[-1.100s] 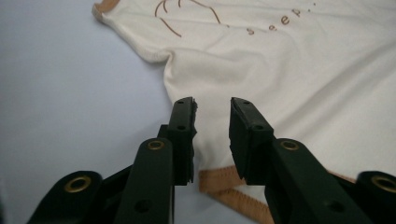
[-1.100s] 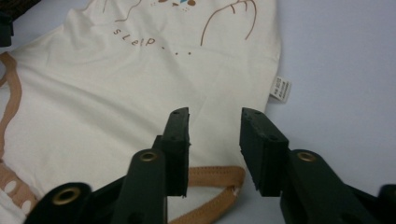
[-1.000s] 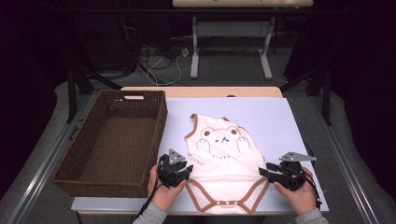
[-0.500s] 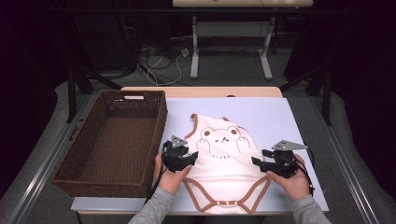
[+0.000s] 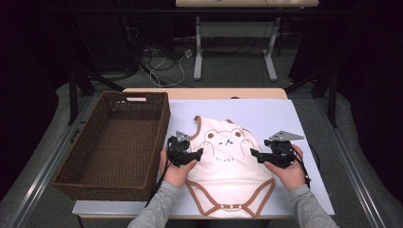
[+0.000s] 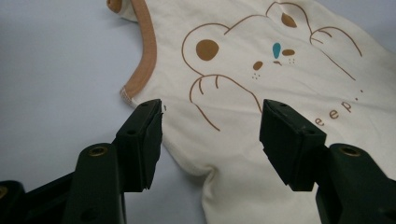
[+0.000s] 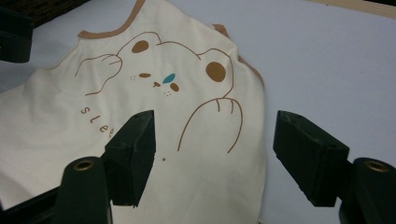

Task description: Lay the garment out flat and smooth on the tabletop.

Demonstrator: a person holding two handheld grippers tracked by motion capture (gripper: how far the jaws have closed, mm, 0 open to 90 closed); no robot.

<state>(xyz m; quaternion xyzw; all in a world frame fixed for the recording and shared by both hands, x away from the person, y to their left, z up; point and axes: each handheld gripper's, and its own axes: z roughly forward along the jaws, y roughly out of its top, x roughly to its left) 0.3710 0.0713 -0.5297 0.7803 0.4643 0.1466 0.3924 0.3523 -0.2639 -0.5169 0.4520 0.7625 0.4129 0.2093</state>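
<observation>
A cream baby bodysuit with brown trim and a bear print lies flat on the pale mat. My left gripper hovers at its left side, below the armhole. Its jaws have just been opening and stand open over the cloth, the pads not pressing on it; the left gripper points across the bear's paw. My right gripper hovers at the garment's right side, also open after opening further. The right gripper straddles the right edge of the bodysuit without pinching it.
A brown wicker basket stands left of the mat, close to my left hand. The wooden table edge runs behind the mat. Bare mat lies right of the garment. Desk legs and cables stand on the floor beyond.
Both hands have moved away from the table's near edge, up along the bodysuit's sides toward the bear print. Both pairs of jaws stand wider apart. The bodysuit lies as before.
</observation>
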